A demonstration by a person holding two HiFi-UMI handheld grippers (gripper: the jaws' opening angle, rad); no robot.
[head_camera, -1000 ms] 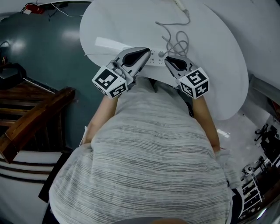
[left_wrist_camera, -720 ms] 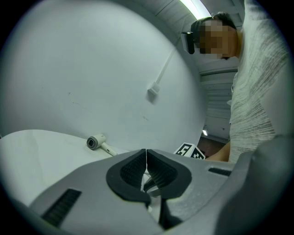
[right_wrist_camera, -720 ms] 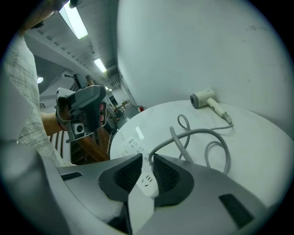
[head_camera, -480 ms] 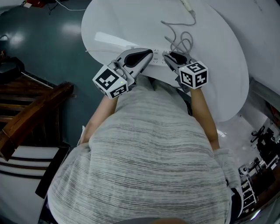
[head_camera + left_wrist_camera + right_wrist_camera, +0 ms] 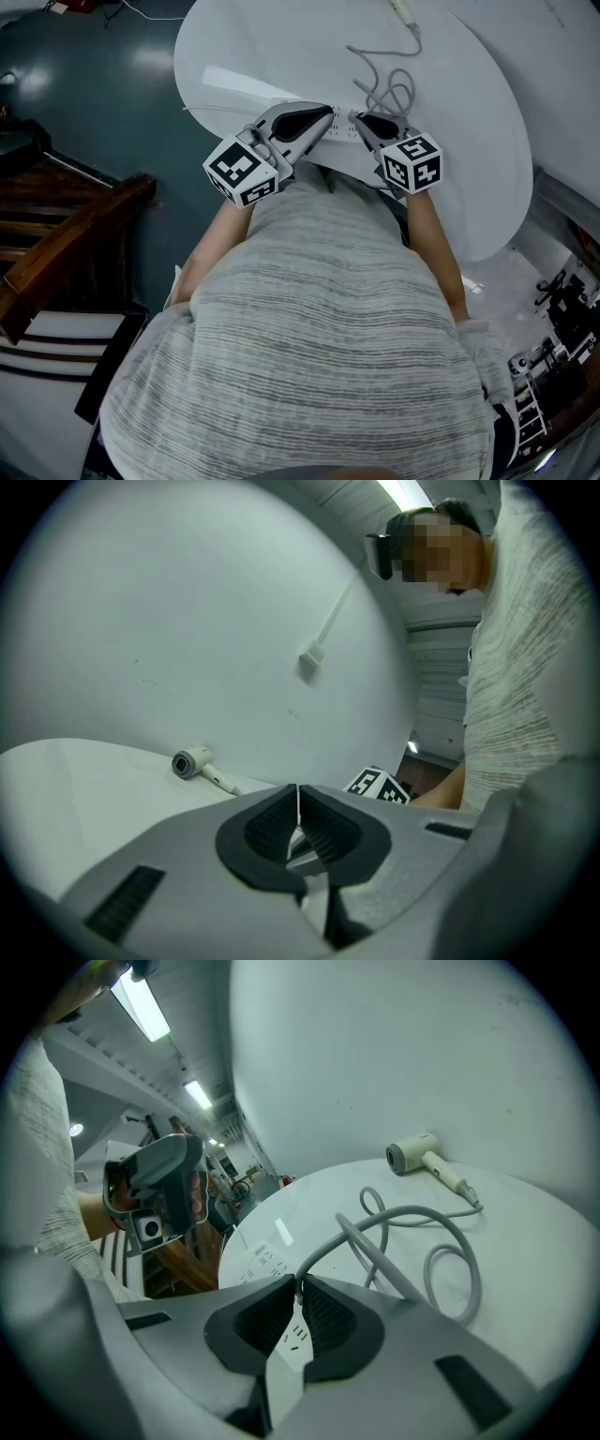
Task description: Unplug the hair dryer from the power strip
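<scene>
A white power strip (image 5: 340,127) (image 5: 261,1261) lies near the front edge of the round white table (image 5: 262,56). The hair dryer's grey cable (image 5: 386,89) (image 5: 441,1232) loops from the strip to the white hair dryer (image 5: 403,11) (image 5: 417,1155) (image 5: 192,761) at the table's far side. My right gripper (image 5: 359,119) (image 5: 298,1286) is over the strip, shut on the cable's plug end. The plug itself is hidden by the pads. My left gripper (image 5: 324,114) (image 5: 298,810) is shut with nothing between its pads, its tip at the strip's left part.
Dark wooden furniture (image 5: 66,244) stands on the dark green floor (image 5: 94,103) to the left. Metal equipment (image 5: 553,375) sits at the lower right. My torso in a grey striped shirt (image 5: 309,356) fills the lower head view and hides the table's near edge.
My right gripper has come down a little onto the strip and rolled, its marker cube turning. The left gripper has stayed put.
</scene>
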